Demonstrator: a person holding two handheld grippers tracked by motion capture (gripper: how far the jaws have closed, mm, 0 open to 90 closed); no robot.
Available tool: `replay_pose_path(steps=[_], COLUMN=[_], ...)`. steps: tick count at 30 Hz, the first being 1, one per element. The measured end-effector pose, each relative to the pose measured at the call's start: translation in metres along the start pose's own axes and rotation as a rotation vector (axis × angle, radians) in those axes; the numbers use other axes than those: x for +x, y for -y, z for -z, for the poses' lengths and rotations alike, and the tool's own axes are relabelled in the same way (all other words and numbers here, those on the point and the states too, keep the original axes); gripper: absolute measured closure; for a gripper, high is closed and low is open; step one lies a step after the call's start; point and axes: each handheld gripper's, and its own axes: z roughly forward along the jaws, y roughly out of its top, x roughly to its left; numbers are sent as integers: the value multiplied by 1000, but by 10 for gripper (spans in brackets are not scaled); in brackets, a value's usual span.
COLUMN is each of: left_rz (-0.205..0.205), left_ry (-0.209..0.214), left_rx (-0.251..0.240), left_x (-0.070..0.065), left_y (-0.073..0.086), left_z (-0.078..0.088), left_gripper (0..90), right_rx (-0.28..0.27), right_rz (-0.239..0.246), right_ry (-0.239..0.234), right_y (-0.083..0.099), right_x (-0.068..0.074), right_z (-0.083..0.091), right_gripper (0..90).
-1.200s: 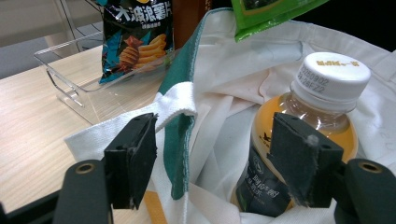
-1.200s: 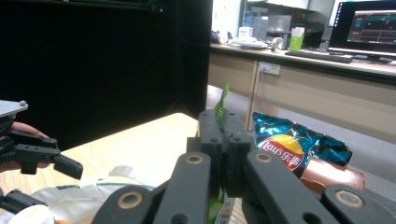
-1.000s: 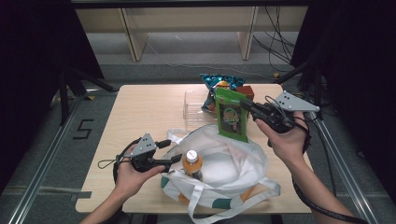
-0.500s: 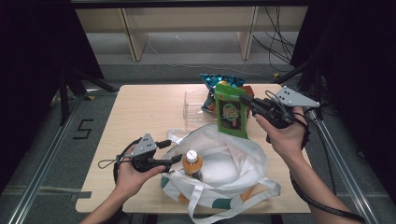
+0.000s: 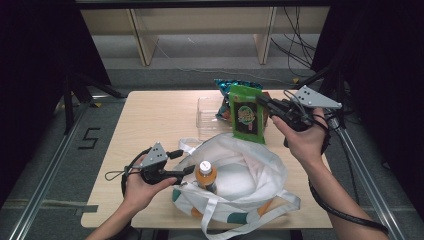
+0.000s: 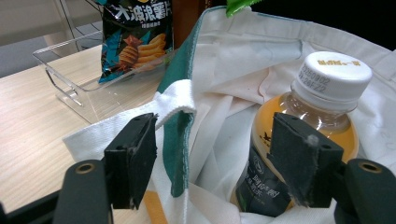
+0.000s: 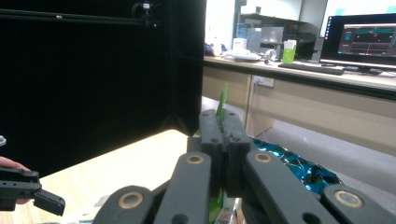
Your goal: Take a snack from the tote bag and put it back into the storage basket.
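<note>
One flat glossy green pouch (image 5: 248, 116)

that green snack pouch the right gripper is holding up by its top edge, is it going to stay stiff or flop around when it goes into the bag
Probably light: the green snack pouch hangs from the right gripper by a pinch at one upper corner. It hangs flat and straight, so likely fairly stiff film, though it may swing. Lowered into the white tote bag, it could lean against the orange drink bottle.

Lab: black curtains (image 5: 45, 45), floor rails (image 5: 40, 200), monitor (image 7: 359, 39) on desk.
</note>
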Motion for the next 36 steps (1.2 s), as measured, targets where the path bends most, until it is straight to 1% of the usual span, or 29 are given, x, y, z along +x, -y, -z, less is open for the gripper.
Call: replay_pose_path(steps=[2,3,4,5,6,7,8,9,11,12,13,14,16,17,18,19,20,22,24,25,26,27,29,30,31,33,34,35,36], left_rz=[1,7,7,7,6,6,3,-1,2,-1,-2,7,7,7,7,7,7,6,5,5,6,6,6,6,7,8,8,8,7], left_ry=[0,-3,-3,-3,-3,-3,-1,0,-2,-1,0,-4,-4,-4,-4,-4,-4,-3,-3,-3,-3,-3,-4,-4,-4,-3,-3,-3,-3], left_rx=[0,-1,-2,-2,-1,1,1,1,2,2,1,0,-1,-1,-1,-1,-1,-1,1,1,0,0,0,0,0,-3,-3,-2,-1], left_x=[0,-1,0,0,0,0,0,0,0,0,0,0,0,0,0,0,0,0,0,0,0,0,0,0,0,0,0,0,0], left_y=[0,0,0,0,0,0,0,0,0,0,0,0,0,0,0,0,0,0,0,0,0,0,0,0,0,0,0,0,0], left_z=[0,0,0,0,0,0,0,0,0,0,0,0,0,0,0,0,0,0,0,0,0,0,0,0,0,0,0,0,0], left_gripper=[312,312,312,313,312,312,312,312,312,312,313,312,312,312,313,313,312,312,313,312,312,313,313,312,312,312,312,312,312], right_rx=[-11,2,-1,-5,-8,2,-2,-14,3,-1,-1,-1,-10,-2,-2,1,-2,-2,-2,2,-10,-8,7,6,9,6,-4,7,-6], right_rz=[27,0,0,19,9,-9,11,18,-5,1,-7,-7,-1,-22,-18,1,-10,-9,-23,-37,-19,-15,-40,-20,-21,-25,-23,-15,-22], right_ry=[11,1,-1,7,8,5,11,12,0,2,2,6,18,13,11,5,15,12,14,26,12,13,19,25,31,27,18,12,16], right_y=[0,0,0,0,1,0,0,0,0,0,-1,-1,-1,-1,-1,-1,0,-1,-1,-1,-1,-2,-2,-2,-2,-2,-2,-2,-3], right_x=[-2,-1,-1,-3,-2,-2,-4,-4,-3,-4,-4,-4,-5,-4,-5,-8,-7,-8,-7,-6,-7,-8,-6,-8,-8,-8,-8,-9,-8], right_z=[-1,-1,-2,-2,-3,-3,-4,-5,-4,-5,-5,-6,-7,-6,-7,-7,-7,-8,-9,-9,-11,-11,-10,-11,-11,-13,-14,-13,-14], right_gripper=[900,900,900,900,900,900,900,900,900,900,900,900,900,900,900,900,900,900,900,900,900,900,900,900,900,900,900,900,900])
